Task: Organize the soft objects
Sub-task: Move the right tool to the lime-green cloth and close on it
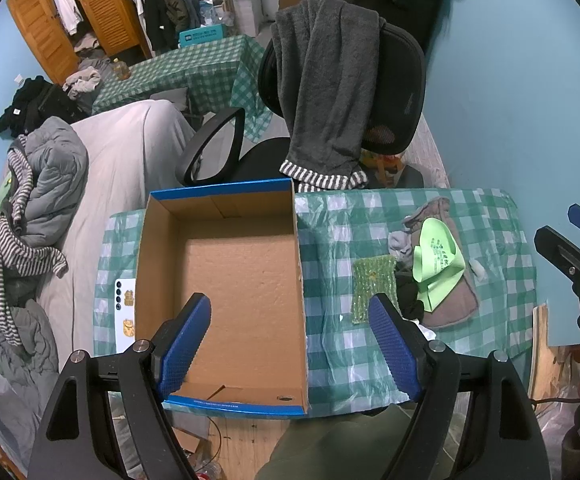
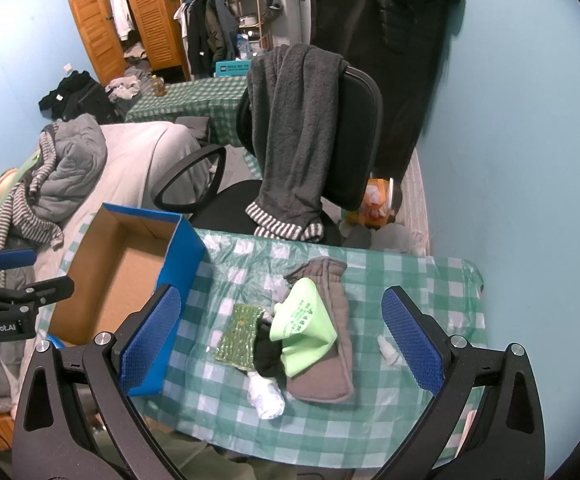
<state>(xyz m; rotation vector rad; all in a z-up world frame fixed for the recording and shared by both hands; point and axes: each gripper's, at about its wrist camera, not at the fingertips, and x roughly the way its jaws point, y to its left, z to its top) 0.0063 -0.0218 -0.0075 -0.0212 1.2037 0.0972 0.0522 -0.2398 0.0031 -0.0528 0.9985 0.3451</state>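
Both grippers, left gripper (image 1: pixel 290 316) and right gripper (image 2: pixel 282 320), hover spread wide, gripping nothing. Rectangular cardboard box (image 1: pixel 242 264), blue-edged, sits frame centre on the checked tablecloth (image 1: pixel 329 240). Right of it lie a brown quilted cloth (image 2: pixel 329 360), smooth lime cloth (image 2: pixel 305 328), knobbly green pad (image 2: pixel 240 336) and white sock (image 2: pixel 266 398).

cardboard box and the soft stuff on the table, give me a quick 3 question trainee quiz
1. True or false: the cardboard box already holds a soft item.
2. Which item lies on top of the brown cloth? A) light green cloth B) white sock C) sparkly green pad
3. Fill in: both the left gripper and the right gripper are ____.

Key: 1 false, the box is empty; 2 A; 3 open, holding nothing.
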